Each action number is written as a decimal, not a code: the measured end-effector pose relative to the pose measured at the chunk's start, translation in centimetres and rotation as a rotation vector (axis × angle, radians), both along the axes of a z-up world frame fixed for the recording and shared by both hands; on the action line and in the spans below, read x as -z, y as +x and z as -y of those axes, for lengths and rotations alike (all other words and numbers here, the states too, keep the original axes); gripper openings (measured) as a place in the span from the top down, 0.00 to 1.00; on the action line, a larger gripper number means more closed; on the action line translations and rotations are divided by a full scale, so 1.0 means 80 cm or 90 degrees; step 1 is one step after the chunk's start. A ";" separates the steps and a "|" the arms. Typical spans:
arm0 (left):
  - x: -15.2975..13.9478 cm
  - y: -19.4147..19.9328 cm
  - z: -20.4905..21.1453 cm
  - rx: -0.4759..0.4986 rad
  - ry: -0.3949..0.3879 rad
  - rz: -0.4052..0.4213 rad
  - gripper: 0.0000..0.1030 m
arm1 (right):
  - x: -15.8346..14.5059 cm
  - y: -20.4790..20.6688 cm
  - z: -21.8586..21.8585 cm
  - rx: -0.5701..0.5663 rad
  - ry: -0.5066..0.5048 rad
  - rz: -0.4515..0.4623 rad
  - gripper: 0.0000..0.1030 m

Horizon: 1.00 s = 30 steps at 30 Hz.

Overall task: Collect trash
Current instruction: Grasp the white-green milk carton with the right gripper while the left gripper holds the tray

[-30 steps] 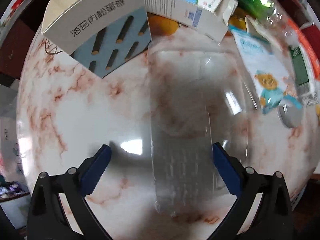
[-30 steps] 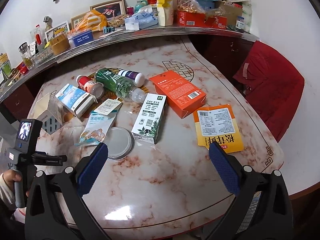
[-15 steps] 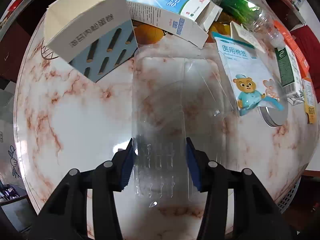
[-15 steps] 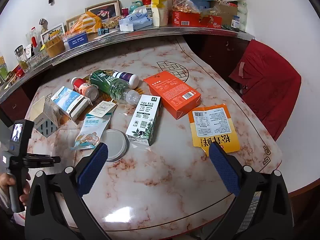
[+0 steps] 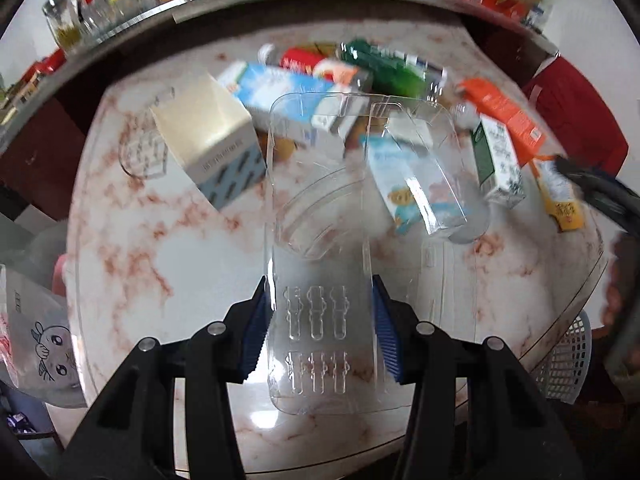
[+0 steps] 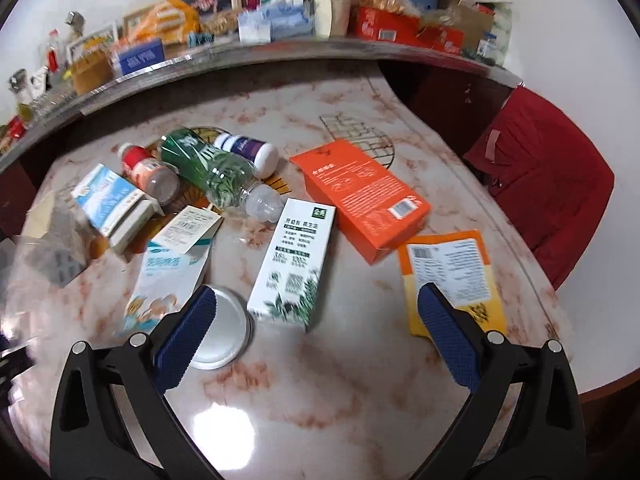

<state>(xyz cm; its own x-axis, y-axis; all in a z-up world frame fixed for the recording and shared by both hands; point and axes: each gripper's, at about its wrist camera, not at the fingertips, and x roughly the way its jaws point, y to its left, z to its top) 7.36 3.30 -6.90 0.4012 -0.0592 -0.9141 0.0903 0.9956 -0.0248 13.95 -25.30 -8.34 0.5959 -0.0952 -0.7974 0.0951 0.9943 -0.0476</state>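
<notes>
- Since the earlier frames, your left gripper [image 5: 322,326] has closed from wide apart onto the clear plastic tray [image 5: 320,240]; the tray, which lay flat on the marble table [image 5: 160,248], now stands off the surface between the blue pads [image 5: 256,328].
- Left jaws: clamped on the tray's near, narrow end, one pad on each long edge. Tray fills the middle of the left wrist view, its far end reaching the upper centre, tilted over the litter behind it.
- Seen through the tray — a pouch with a cartoon bear [image 5: 404,196] and a blue-and-white carton [image 5: 276,92], both blurred.
- Left of the tray, in the upper left of that view: a cream and grey-blue box [image 5: 208,140] on the table.
- Your right gripper [image 6: 316,336] has shifted closer over the table since the earlier frames; its jaws stand wide apart with nothing between the pads.
- Right wrist view, centre: white and green carton [image 6: 296,264] lying flat, a round metal lid [image 6: 224,332] just beside its lower left corner and partly behind the left pad.
- Right of centre: orange box [image 6: 360,196], touching the carton's far end; a yellow-orange packet [image 6: 452,272] lower right, partly under the right pad.
- Upper left of centre: green bottle [image 6: 208,168] on its side among smaller bottles.
</notes>
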 end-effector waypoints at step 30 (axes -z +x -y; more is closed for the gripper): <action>-0.002 0.022 -0.002 -0.011 -0.024 -0.004 0.55 | 0.133 0.127 -0.016 0.070 0.028 -0.187 0.47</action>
<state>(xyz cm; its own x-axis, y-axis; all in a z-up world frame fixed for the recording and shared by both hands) 9.14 3.44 -6.77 0.3971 -0.0867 -0.9137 0.0721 0.9954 -0.0631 24.09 -23.98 -18.97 0.3273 -0.1077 -0.9388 0.1911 0.9805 -0.0459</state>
